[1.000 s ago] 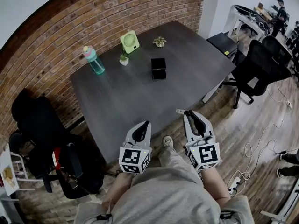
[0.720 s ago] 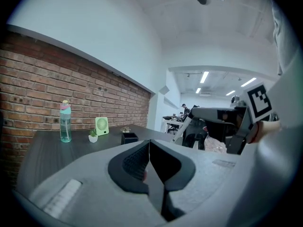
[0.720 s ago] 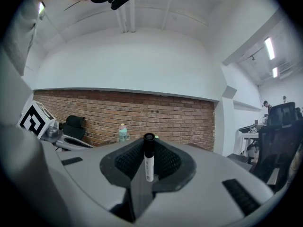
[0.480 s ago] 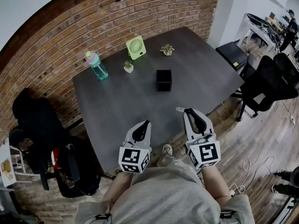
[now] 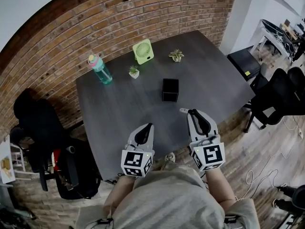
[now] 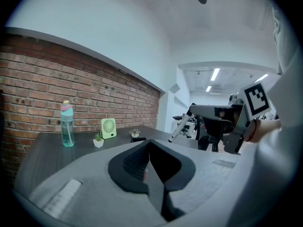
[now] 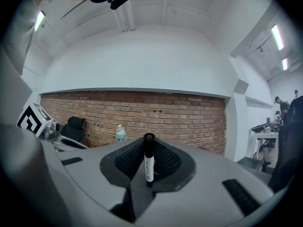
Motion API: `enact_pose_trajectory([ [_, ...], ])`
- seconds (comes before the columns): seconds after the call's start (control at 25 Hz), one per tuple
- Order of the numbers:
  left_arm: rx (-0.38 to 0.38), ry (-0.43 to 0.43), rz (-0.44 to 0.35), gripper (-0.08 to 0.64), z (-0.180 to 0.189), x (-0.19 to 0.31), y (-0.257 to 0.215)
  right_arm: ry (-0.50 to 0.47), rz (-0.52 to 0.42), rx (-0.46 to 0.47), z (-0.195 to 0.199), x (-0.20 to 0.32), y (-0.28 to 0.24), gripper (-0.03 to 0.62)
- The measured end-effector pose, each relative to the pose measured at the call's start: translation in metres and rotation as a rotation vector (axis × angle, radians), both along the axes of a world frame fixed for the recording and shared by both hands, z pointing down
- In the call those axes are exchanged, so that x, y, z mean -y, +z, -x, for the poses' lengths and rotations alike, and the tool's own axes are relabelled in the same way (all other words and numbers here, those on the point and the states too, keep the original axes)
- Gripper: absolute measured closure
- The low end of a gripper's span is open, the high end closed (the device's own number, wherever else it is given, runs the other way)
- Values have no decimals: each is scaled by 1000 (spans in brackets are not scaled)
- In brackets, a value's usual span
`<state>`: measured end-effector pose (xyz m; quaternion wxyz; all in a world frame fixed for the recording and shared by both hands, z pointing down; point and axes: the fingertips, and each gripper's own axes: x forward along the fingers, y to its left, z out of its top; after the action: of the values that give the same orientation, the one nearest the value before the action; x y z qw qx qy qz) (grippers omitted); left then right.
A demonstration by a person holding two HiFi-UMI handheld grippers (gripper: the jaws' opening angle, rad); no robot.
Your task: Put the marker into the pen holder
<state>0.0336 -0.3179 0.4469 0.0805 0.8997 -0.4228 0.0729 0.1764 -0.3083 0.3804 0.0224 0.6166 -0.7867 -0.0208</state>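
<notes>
The black square pen holder [image 5: 170, 89] stands near the middle of the dark table [image 5: 119, 109]. My right gripper [image 5: 193, 112] hovers over the table's near edge, shut on a white marker with a black cap [image 7: 148, 158]. The marker stands upright between the jaws in the right gripper view, and its tip pokes out to the left [image 5: 183, 111] in the head view. The left gripper [image 5: 148, 126] is level with the right one, shut with nothing in it [image 6: 149, 143]. Both grippers are well short of the holder.
At the table's far side stand a teal bottle [image 5: 100, 69], a green fan [image 5: 143, 51] and two small potted plants [image 5: 134, 72] [image 5: 176, 55]. A black chair [image 5: 33, 120] and a bag [image 5: 71, 171] are at the left. An office chair [image 5: 281, 97] is at the right.
The table and pen holder have slid nearer and lower in the head view as the person steps toward them. Both grippers keep their pose, with the marker still held.
</notes>
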Motion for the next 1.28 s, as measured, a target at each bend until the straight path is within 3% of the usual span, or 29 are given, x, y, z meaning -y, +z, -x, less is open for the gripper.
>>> enact_pose_trajectory([
  [0.64, -4, -106, 26, 543, -10, 47, 15, -96, 13, -27, -14, 87, 16, 526],
  [1.28, 8, -185, 51, 543, -12, 83, 27, -161, 121, -51, -17, 168, 75, 526],
])
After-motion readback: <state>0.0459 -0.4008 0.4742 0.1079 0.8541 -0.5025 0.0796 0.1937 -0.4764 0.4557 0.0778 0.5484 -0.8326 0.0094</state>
